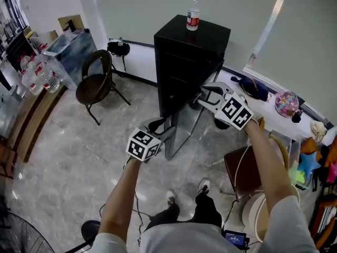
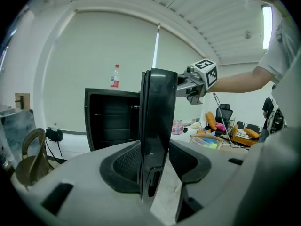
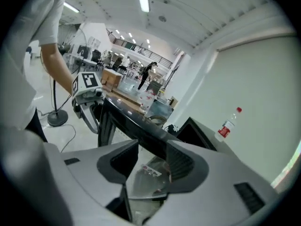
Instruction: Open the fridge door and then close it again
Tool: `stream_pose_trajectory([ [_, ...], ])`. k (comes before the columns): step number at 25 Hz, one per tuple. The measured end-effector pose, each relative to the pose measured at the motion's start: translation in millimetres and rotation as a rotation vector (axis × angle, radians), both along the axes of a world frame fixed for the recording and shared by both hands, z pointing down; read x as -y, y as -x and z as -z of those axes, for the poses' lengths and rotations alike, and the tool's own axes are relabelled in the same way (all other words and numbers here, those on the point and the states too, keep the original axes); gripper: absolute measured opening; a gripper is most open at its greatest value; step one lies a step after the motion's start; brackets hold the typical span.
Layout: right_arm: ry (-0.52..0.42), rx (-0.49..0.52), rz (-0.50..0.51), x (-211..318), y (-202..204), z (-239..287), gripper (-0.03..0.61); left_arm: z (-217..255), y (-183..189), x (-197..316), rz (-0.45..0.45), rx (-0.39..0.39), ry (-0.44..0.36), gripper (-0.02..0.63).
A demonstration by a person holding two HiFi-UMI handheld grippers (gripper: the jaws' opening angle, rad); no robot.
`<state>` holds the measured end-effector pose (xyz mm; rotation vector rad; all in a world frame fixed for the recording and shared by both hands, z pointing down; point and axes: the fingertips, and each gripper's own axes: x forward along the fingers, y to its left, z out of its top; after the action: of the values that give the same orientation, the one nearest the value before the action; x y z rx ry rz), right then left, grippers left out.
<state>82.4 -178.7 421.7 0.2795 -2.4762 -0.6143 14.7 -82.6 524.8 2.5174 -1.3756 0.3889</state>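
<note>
In the head view, the black fridge (image 1: 184, 62) stands just past both tongs with a bottle (image 1: 193, 12) on top. Its fridge door (image 1: 181, 128) hangs wide open. The left tongs (image 1: 167, 129) are clamped on the door's low outer edge. The right tongs (image 1: 202, 95) are clamped on its top edge, higher up and to the right of the left ones. In the left gripper view, the fridge door (image 2: 157, 107) stands tall between the jaws of the left tongs (image 2: 153, 159), which squeeze it. The open fridge (image 2: 113, 119) is behind on the left, and the right tongs (image 2: 188, 86) hold the door's top, higher up. In the right gripper view, the door's top edge (image 3: 127, 119) runs between the jaws of the right tongs (image 3: 148, 161), which pinch it. The left tongs (image 3: 94, 119) are farther along the door to the left. The bottle (image 3: 229, 124) is off to the right.
</note>
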Motion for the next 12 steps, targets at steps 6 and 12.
stream_pose_trajectory([
  [6,0.136,0.179,-0.064,-24,-29,9,0.189,1,-34,-16,-0.064,-0.005,0.003,0.183],
  [12,0.219,0.304,-0.081,-57,-60,15,0.209,0,-74,-31,-0.131,-0.026,-0.007,0.158],
])
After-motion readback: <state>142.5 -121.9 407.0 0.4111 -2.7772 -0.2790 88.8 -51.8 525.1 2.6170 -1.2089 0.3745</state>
